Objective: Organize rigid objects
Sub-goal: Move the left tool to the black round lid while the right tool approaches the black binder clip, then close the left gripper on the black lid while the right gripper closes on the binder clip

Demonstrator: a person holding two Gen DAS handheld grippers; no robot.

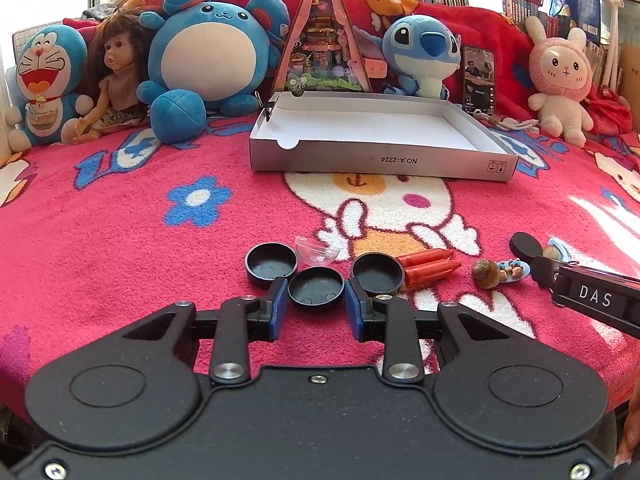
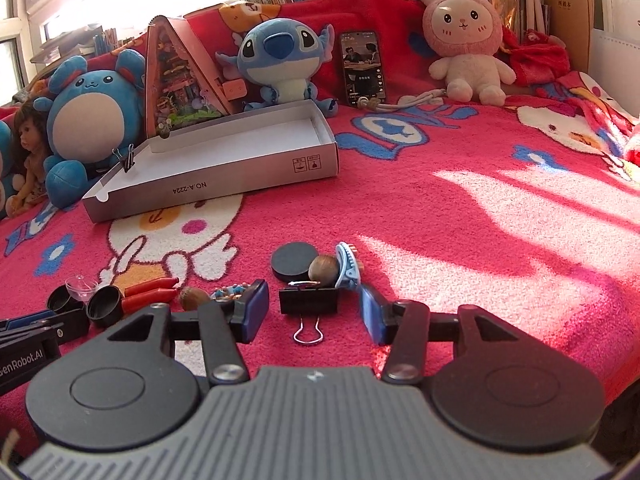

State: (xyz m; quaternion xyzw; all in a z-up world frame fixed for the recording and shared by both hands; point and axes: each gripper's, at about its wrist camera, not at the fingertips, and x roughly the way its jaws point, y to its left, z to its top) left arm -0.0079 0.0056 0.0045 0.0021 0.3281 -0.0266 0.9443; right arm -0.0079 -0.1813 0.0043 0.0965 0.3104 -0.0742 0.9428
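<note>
Across the red cartoon blanket (image 1: 120,240) before an empty box (image 1: 380,160), left gripper (image 1: 316,304) fingers pinch one of three black caps (image 1: 316,286), right gripper (image 2: 312,312) fingers gape around one binder clip (image 2: 308,300), likely the pick-up step: next close, lift, carry boxward.
</note>
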